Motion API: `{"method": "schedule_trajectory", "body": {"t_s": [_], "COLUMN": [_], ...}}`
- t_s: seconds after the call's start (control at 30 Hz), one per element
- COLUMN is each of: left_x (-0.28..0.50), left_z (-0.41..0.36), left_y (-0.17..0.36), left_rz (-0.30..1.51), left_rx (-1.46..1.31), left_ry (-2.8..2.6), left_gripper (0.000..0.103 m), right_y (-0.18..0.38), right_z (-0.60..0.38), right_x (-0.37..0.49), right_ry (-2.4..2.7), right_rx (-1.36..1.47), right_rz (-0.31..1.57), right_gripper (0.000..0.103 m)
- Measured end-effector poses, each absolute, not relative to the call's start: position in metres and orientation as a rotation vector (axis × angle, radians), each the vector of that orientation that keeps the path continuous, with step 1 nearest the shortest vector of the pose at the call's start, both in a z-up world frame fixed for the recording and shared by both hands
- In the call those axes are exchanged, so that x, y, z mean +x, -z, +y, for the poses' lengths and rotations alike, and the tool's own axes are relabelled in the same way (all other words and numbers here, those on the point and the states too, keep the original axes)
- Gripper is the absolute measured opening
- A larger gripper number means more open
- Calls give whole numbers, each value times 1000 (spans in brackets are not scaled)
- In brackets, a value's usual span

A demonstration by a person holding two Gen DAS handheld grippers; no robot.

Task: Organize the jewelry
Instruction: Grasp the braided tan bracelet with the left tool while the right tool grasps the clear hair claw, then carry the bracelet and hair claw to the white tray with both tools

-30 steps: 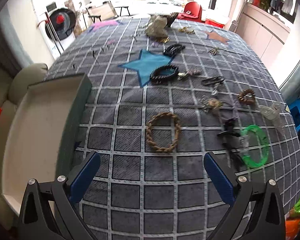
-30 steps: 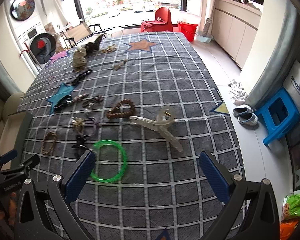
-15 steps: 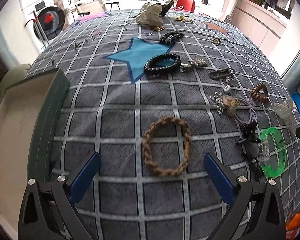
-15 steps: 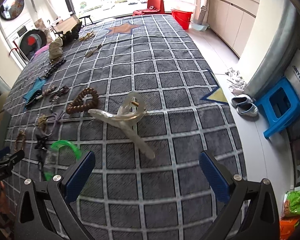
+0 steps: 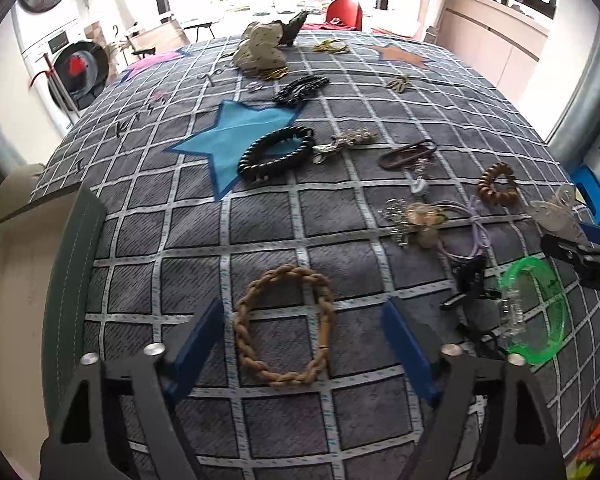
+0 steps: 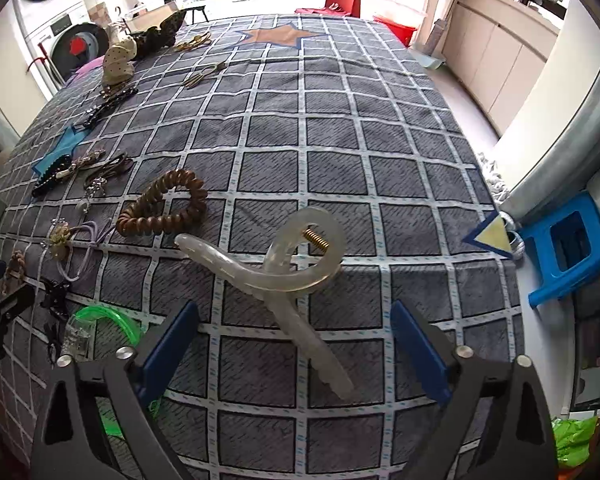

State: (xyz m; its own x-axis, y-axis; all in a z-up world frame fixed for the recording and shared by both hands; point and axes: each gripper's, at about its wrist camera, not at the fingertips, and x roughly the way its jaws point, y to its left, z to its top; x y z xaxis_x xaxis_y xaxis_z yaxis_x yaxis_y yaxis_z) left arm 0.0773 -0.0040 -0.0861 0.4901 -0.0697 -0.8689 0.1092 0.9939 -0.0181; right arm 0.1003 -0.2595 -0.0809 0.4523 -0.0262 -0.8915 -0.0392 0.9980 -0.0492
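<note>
Our left gripper (image 5: pixel 306 344) stands wide open and empty, its blue fingers (image 5: pixel 198 344) flanking the braided bracelet (image 5: pixel 285 328) on the checked cloth (image 5: pixel 260 216). To take it cleanly we should close across one braided side, not the hollow middle. Our right gripper (image 6: pixel 294 344) is equally spread, holding nothing, the clear hair claw (image 6: pixel 278 272) lying between its fingers. Left of the bracelet waits the tray (image 5: pixel 76 280); to its right lies the green bangle (image 5: pixel 540 312).

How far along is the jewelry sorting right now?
Nothing looks sorted yet: the tray shows empty. Both tongs are open, the left tongs straddling the braided bracelet, the right tongs around the clear hair claw. The green bangle and the rest remain.
</note>
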Motion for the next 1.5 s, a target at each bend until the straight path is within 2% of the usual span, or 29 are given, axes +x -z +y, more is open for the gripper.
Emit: {"method": "schedule_trajectory", "body": {"t_s": [0.03, 0.07, 0.1, 0.13, 0.17, 0.2, 0.23, 0.3, 0.5, 0.93, 1.17, 1.5], "left_x": [77, 76, 75, 75, 75, 74, 74, 73, 63, 34, 18, 9], "left_z": [-6, -8, -10, -12, -14, -16, -16, -16, -5, 21, 66, 171], "left_y": [85, 84, 83, 82, 81, 81, 81, 80, 72, 24, 2, -5], "left_rz": [1048, 1045, 1042, 1040, 1039, 1038, 1038, 1042, 1048, 945, 900, 865], "left_rx": [45, 48, 47, 51, 56, 58, 58, 54, -33, -74, -119, -175], "left_ry": [116, 123, 132, 137, 145, 151, 155, 161, 187, 169, 89, -118], "left_gripper": [66, 56, 50, 37, 28, 24, 15, 15, 15, 15, 15, 15], "right_y": [79, 78, 77, 75, 74, 73, 73, 72, 61, 7, -21, -35], "right_z": [-259, -259, -258, -257, -257, -256, -256, -256, -265, -244, -189, -52], "right_x": [99, 99, 98, 97, 96, 95, 95, 92, 81, 52, 48, 61], "right_ry": [-10, -14, -18, -21, -24, -26, -29, -25, -15, -89, -190, -434], "right_rx": [-67, -70, -73, -75, -73, -73, -71, -66, -12, 37, -12, -120], "right_rz": [1095, 1090, 1086, 1079, 1077, 1076, 1077, 1076, 1050, 950, 916, 912], "right_gripper": [86, 78, 68, 62, 48, 36, 30, 12, 10, 10, 10, 10]}}
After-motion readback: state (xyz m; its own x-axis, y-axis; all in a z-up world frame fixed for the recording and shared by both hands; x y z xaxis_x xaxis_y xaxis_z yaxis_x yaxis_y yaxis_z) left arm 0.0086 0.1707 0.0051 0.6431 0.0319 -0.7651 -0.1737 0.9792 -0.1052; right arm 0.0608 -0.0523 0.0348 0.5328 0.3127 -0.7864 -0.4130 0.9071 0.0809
